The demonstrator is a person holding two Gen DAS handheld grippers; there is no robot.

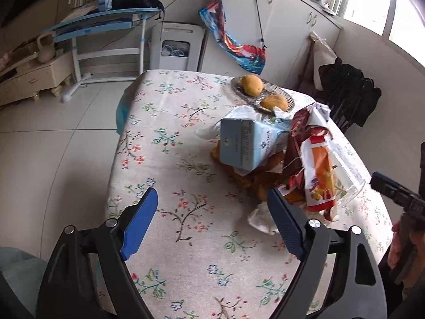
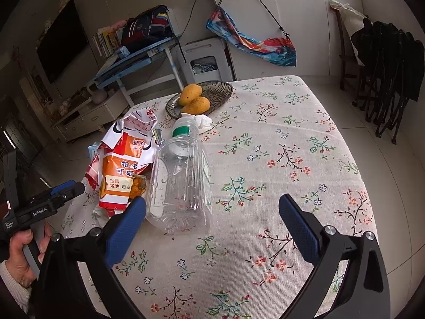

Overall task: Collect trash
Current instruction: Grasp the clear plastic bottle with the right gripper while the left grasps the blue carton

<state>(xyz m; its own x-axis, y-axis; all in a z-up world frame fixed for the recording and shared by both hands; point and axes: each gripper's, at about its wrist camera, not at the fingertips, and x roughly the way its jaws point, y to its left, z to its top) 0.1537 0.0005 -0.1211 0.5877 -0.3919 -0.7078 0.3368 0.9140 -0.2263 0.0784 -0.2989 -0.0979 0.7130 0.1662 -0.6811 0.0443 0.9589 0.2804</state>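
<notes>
A pile of trash lies on the floral tablecloth (image 1: 164,164): a light blue carton (image 1: 247,143), an orange and red wrapper (image 1: 316,164), orange peels (image 1: 255,180), a clear plastic bottle (image 1: 348,175) and a crumpled tissue (image 1: 259,218). My left gripper (image 1: 212,202) is open and empty, just short of the pile. In the right wrist view the bottle (image 2: 183,180) with its green cap lies beside the wrapper (image 2: 124,170). My right gripper (image 2: 212,210) is open and empty, its left finger next to the bottle's base.
A glass dish (image 2: 212,90) with two mangoes (image 2: 195,105) stands at the table's far side, a tissue (image 2: 203,121) beside it. Beyond the table are a blue desk (image 1: 106,24), a white appliance (image 1: 175,47), cabinets (image 2: 300,5) and dark chairs (image 2: 385,61).
</notes>
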